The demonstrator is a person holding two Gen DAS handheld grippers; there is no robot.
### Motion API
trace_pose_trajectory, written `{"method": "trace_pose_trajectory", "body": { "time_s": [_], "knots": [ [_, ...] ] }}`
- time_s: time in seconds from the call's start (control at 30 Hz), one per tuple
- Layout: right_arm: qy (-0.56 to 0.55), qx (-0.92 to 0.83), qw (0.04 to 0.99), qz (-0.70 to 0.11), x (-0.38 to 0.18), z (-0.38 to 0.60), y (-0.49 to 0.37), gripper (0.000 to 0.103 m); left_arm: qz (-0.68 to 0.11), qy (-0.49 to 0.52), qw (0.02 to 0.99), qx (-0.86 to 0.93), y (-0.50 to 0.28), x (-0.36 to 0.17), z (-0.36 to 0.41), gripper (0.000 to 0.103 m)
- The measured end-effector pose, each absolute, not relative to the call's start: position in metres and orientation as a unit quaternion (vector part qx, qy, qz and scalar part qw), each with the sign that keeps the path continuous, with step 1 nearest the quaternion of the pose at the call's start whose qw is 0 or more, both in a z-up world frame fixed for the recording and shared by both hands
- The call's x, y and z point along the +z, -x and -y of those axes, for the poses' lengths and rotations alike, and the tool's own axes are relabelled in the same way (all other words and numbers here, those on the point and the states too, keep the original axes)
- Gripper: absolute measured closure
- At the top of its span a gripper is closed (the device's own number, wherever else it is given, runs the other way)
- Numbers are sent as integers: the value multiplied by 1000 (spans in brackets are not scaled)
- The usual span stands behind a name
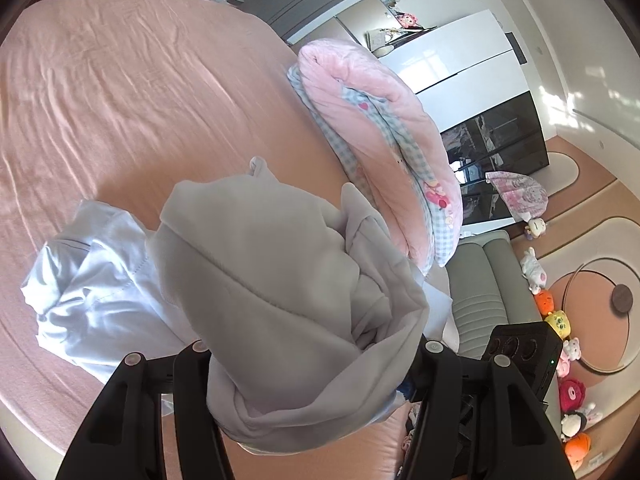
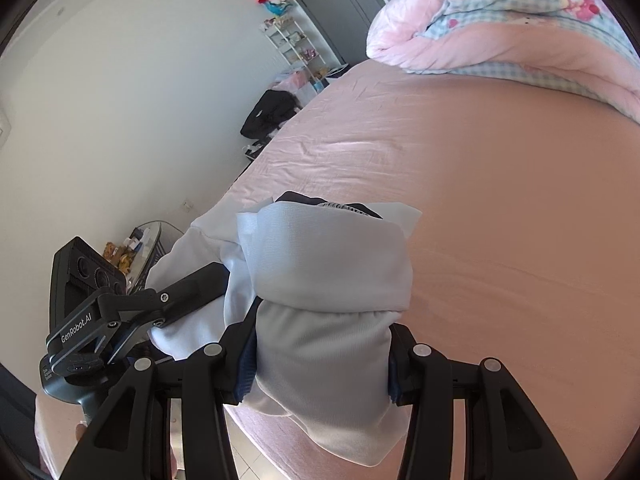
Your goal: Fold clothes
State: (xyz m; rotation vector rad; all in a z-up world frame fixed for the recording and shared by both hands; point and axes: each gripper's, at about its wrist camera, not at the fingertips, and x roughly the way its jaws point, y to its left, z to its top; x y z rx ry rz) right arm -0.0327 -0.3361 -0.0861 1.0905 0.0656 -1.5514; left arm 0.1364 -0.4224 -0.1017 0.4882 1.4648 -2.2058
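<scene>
Bright daylight, sun patches on wall (image 1: 576, 100); strong fisheye warp, dark corners; close cloth soft.

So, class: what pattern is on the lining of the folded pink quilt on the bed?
A pale blue-and-white check with small cartoon prints on the quilt; clearest in the left wrist view.

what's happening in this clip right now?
A person is folding clothes on a bed with a pink sheet, a handheld gripper in each hand. The left gripper is shut on a bunched grey-white garment, and the right gripper pinches the same light fabric from the other side. A pale blue garment lies crumpled on the sheet beside it. A rolled pink quilt sits along the bed's edge.
</scene>
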Motion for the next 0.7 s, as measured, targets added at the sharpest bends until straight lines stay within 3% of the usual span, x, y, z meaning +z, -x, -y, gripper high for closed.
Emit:
{"method": "trace_pose_trajectory", "body": {
  "time_s": [0.37, 0.7],
  "knots": [
    [-488, -627, 605, -46, -100, 372, 21, 55, -533, -180, 251, -788, -161, -107, 446, 48],
    [-519, -605, 598, -75, -142, 394, 12, 55, -565, -203, 263, -755, -177, -151, 471, 48]
  ]
}}
